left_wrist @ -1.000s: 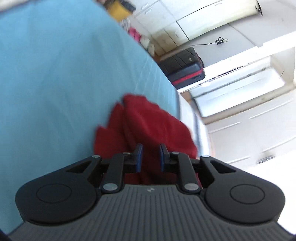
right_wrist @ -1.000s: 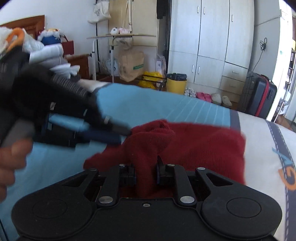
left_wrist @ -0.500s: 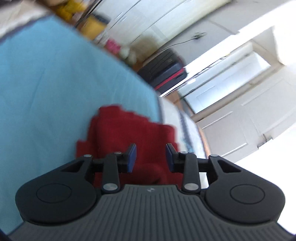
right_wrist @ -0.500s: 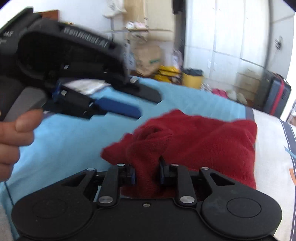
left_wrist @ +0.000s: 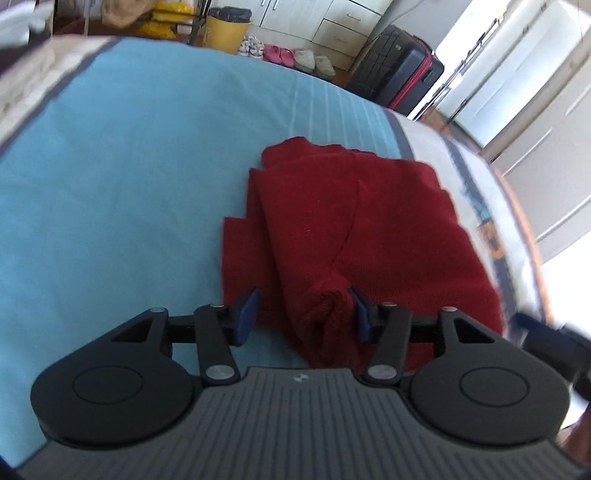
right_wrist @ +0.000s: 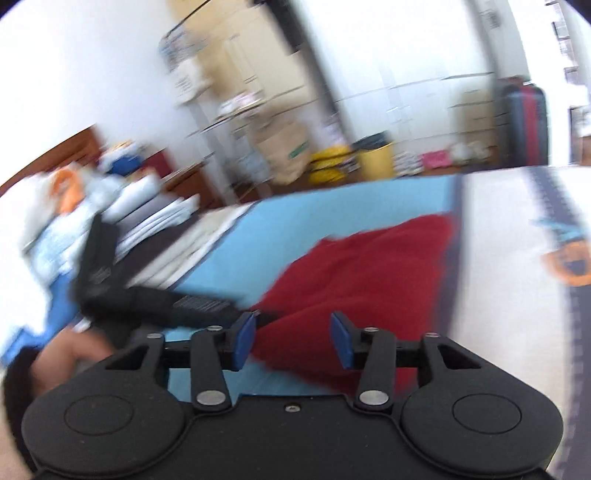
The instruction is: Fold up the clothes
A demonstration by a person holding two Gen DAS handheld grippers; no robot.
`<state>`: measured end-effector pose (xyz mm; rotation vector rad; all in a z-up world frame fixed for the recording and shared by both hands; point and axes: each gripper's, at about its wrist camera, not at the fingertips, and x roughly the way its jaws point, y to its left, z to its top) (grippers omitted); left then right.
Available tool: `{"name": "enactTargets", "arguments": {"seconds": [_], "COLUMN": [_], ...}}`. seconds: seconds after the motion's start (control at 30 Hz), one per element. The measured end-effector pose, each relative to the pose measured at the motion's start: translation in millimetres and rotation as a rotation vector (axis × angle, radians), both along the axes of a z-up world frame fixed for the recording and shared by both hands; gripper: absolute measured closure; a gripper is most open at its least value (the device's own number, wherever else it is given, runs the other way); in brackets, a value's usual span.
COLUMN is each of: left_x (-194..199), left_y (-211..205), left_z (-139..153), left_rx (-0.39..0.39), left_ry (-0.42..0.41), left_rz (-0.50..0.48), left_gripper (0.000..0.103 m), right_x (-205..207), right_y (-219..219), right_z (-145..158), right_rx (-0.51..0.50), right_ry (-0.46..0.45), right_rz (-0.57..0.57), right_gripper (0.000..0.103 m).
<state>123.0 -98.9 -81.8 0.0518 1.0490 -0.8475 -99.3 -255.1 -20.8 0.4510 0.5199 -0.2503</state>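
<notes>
A dark red knitted garment (left_wrist: 369, 229) lies folded on the light blue bedsheet (left_wrist: 129, 184). My left gripper (left_wrist: 303, 314) hangs just over its near edge, jaws opening. A rolled fold of the red cloth sits between the blue pads and touches only the right pad (left_wrist: 360, 314). The left pad stands clear of it. In the blurred right wrist view my right gripper (right_wrist: 292, 339) is also opening, above the near edge of the red garment (right_wrist: 369, 266), with nothing pressed between its pads. The left gripper's black body (right_wrist: 147, 295) shows at the left of that view.
A white bed cover with a blue and orange print (right_wrist: 517, 258) lies right of the sheet. Stacked folded laundry (right_wrist: 140, 218) sits at the bed's far left. Beyond the bed stand a black and red suitcase (left_wrist: 399, 70), a yellow bin (left_wrist: 225, 29), slippers and white cupboards. A hand (right_wrist: 74, 347) holds the left gripper.
Both grippers had their jaws nearly shut on folds of the red garment; both have let go and spread wide. The right gripper has drawn back and rolled; the left has rolled level.
</notes>
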Motion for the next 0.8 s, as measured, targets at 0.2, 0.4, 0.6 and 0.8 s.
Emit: {"name": "enactTargets", "arguments": {"seconds": [0.2,0.4,0.6,0.8], "left_x": [-1.6,13.1,30.4,37.6], "left_y": [-1.5,-3.4,50.2,47.6], "left_z": [-4.7,-18.1,9.2,-14.9], "left_rx": [0.043,-0.005,-0.283,-0.275], "left_ry": [0.014,0.1,0.072,0.22], "left_rz": [0.004,0.036,0.228,0.193], "left_gripper": [0.036,0.035,0.037,0.037], "right_x": [-1.2,6.6,1.3,3.9], "right_y": [-26.0,-6.6,-15.5,-24.9], "right_z": [-35.1,-56.1,-60.0,-66.1], "right_rx": [0.052,-0.083,-0.059,0.047], "right_ry": [0.057,0.097,0.134,0.222], "right_rz": [-0.1,-0.028,-0.022,0.061], "right_gripper": [0.042,0.058,0.054,0.048]}}
